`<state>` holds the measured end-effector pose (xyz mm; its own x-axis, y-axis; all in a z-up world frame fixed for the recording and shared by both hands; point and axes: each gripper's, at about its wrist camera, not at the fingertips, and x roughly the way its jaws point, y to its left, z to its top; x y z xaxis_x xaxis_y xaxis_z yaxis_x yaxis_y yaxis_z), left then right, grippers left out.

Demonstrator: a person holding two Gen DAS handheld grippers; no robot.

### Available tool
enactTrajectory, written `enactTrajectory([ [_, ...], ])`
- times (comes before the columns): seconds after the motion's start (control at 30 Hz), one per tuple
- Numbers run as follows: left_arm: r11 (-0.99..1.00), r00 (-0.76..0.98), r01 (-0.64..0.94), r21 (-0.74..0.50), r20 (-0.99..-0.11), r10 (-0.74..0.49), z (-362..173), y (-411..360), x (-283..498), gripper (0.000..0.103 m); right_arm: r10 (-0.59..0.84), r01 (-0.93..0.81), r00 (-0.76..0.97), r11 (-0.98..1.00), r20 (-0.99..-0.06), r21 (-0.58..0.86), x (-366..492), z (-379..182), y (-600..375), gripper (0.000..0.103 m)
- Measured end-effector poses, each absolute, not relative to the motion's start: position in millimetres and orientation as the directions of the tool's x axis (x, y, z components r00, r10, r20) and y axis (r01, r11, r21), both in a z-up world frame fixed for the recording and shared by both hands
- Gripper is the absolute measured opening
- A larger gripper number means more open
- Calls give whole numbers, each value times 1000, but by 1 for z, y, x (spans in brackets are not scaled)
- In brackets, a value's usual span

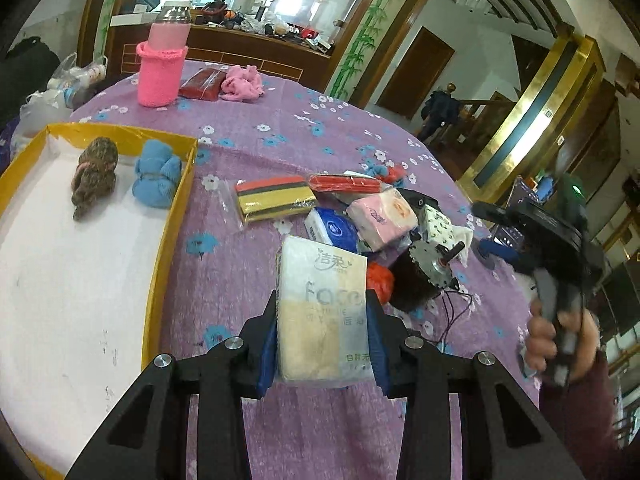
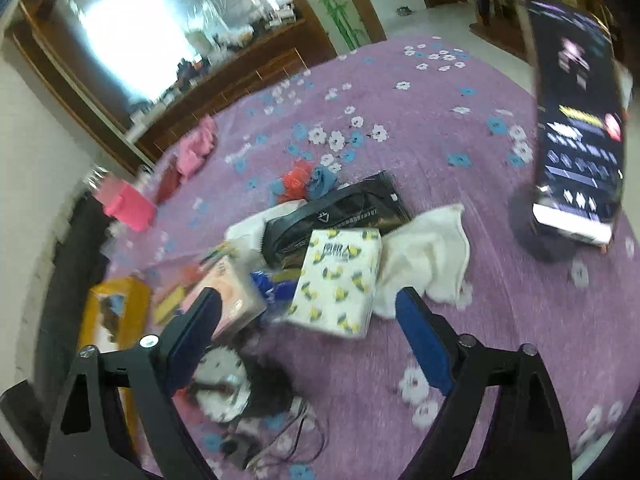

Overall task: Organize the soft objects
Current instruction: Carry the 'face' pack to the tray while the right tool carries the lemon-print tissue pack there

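Left gripper [image 1: 322, 328]: nearest the left wrist camera; its blue-padded fingers [image 1: 267, 354] were clamped on both sides of a tissue pack.
Tissue pack [image 1: 322, 304]: white and cream wrapper printed "Face", held upright between the pads above the tablecloth, just in front of the pile.
Right gripper [image 2: 308, 320]: fingers spread wide with nothing between them, hovering over the pile; in the left view a hand [image 1: 560, 336] held its handle at the right edge.
Lemon-print tissue pack [image 2: 338, 280]: lay flat just beyond the open right fingers, its edge over a white cloth [image 2: 428, 256].
Black pouch [image 2: 340, 212]: behind the lemon pack, partly under it.
Pink tissue pack [image 1: 382, 214]: in the pile, touching a blue-and-white tissue pack [image 1: 330, 228].
Striped packet [image 1: 276, 198]: red, black and yellow, in clear wrap, left of the pile and near the tray.
Tray [image 1: 160, 256]: yellow-rimmed with a white floor, at the left; it held a brown knitted bundle [image 1: 94, 176] and a blue cloth bundle [image 1: 156, 174], side by side and apart.
Pink knitted sleeve [image 1: 160, 74]: upright around a bottle at the far edge, with a dark red packet [image 1: 202, 84] and a pink cloth [image 1: 242, 84] to its right.
Tablecloth [image 1: 280, 128]: purple with white and blue flowers, covering the round table.
Phone [image 2: 578, 136]: screen lit, propped on a stand at the right; blurred.
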<state>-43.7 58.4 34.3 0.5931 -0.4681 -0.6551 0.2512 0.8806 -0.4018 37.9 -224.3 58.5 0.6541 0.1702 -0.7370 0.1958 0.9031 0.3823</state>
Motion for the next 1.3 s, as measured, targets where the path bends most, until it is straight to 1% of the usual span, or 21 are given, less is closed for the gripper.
enactTrajectory([
  [0.07,879,593,248,-408,-653,-471,33,63,-47,36,113,221,610,926,-784,306,52,53,-218,80],
  [0.13,878,593,243,-412,-653,-471,32,63,-47,36,55,240,569,943,-820,230,63,45,-211,78],
  [0.2,877,593,238,-418,-653,-472,30,67,-47,37,12,252,543,952,-840,177,72,38,-207,73],
  [0.23,877,592,233,-421,-654,-471,30,68,-47,37,4,255,529,953,-849,163,77,34,-204,60],
  [0.27,877,592,230,-423,-654,-471,29,69,-46,37,-7,263,518,953,-855,151,79,31,-204,54],
  [0.37,875,587,220,-432,-658,-472,25,72,-45,36,-36,287,517,948,-855,133,81,29,-206,51],
  [0.43,874,587,214,-436,-658,-472,24,74,-45,37,-29,299,532,942,-846,156,74,32,-209,51],
  [0.57,875,601,204,-440,-649,-466,28,80,-51,37,-22,299,590,935,-807,193,49,56,-214,51],
  [0.7,868,620,192,-458,-629,-469,37,95,-61,37,17,264,650,932,-759,247,21,86,-210,51],
  [0.87,869,668,157,-470,-598,-444,59,137,-75,37,129,128,702,944,-700,303,-5,122,-175,52],
  [1.0,907,719,72,-414,-609,-335,79,181,-74,37,241,-4,694,944,-679,331,-3,132,-125,52],
  [1.1,931,729,22,-365,-631,-265,87,204,-63,37,315,-78,657,932,-685,353,7,126,-87,52],
  [1.3,945,697,-48,-322,-689,-199,81,227,-14,37,409,-204,556,911,-723,359,38,97,3,52],
])
